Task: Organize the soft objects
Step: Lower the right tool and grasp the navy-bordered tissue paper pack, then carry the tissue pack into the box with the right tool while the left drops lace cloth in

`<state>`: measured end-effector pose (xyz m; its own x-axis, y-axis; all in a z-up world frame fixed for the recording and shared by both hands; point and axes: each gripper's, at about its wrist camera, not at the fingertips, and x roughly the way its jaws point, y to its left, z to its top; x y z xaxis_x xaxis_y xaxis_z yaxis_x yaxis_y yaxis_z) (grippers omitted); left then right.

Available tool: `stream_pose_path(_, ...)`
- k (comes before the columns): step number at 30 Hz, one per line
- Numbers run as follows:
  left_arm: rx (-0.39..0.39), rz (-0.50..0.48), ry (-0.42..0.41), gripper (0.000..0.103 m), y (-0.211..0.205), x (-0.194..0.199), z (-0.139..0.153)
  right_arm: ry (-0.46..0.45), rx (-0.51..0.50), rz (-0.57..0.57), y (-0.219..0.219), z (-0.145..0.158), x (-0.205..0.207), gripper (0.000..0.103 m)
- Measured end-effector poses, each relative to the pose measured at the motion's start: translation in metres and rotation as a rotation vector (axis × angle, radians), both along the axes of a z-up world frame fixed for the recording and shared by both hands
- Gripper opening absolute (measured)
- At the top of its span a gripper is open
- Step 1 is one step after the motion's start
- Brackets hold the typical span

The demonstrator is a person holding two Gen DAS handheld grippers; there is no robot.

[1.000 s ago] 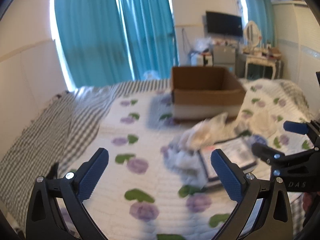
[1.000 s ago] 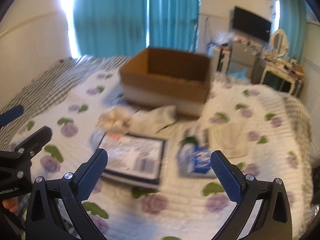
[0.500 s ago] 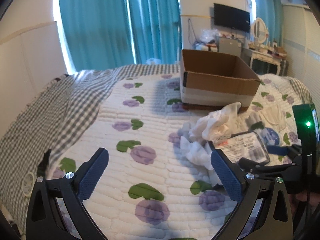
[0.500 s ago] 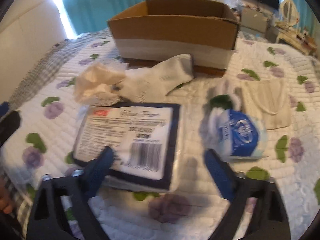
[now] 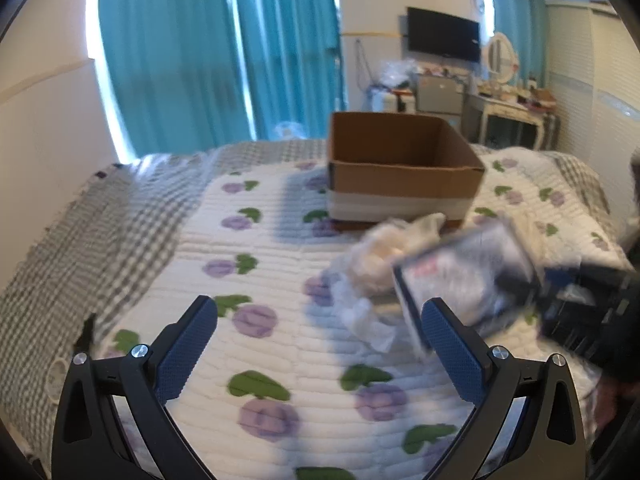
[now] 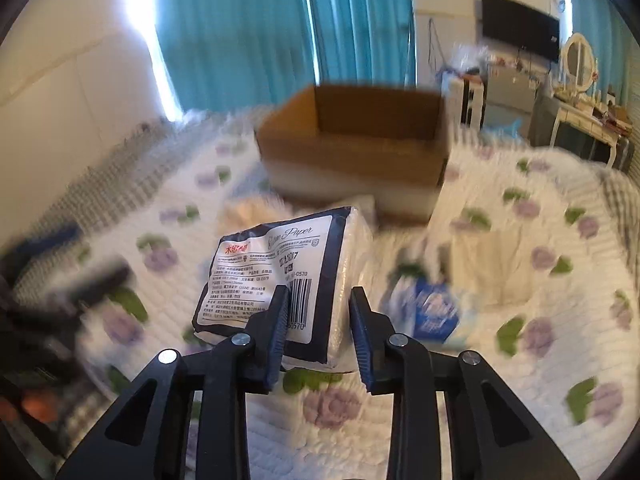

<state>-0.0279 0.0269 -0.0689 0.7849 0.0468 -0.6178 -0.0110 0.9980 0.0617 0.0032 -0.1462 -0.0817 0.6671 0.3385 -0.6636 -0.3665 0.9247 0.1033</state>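
Right gripper [image 6: 319, 328] closing, pinching the near end of the tissue pack [image 6: 280, 276], which looks raised off the flowered quilt [image 6: 520, 360], near side of the cardboard box [image 6: 360, 148]. Left gripper [image 5: 320, 344] spread wide, nothing between its fingers. Blue packet [image 6: 434, 308] lies right of the pack.

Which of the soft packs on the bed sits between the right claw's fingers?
The navy-edged tissue pack, its barcode end between the closing right claw; the blue-printed pack lies apart on the quilt.
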Motion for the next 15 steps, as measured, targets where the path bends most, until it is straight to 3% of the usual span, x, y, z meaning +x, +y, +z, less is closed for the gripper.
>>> stream_pose_path(5, -0.024, -0.035, 0.036, 0.103, -0.013, 0.019, -0.007, -0.139, -0.031, -0.041, -0.028, 0.054, 0.005, 0.03)
stream_pose_path(9, -0.041, -0.062, 0.074, 0.103, -0.022, 0.043, -0.021, -0.17, -0.092, -0.09, -0.044, 0.06, 0.019, 0.03)
stream_pose_path(11, -0.03, -0.064, 0.094, 0.093, -0.026, 0.055, -0.031, -0.158, -0.102, -0.099, -0.051, 0.053, 0.028, 0.03)
stream_pose_path(12, -0.028, -0.066, 0.099, 0.084, -0.028, 0.061, -0.036, -0.145, -0.102, -0.102, -0.054, 0.047, 0.035, 0.03)
stream_pose_path(15, -0.035, -0.064, 0.121, 0.073, -0.029, 0.079, -0.048, -0.117, -0.106, -0.106, -0.064, 0.032, 0.047, 0.03)
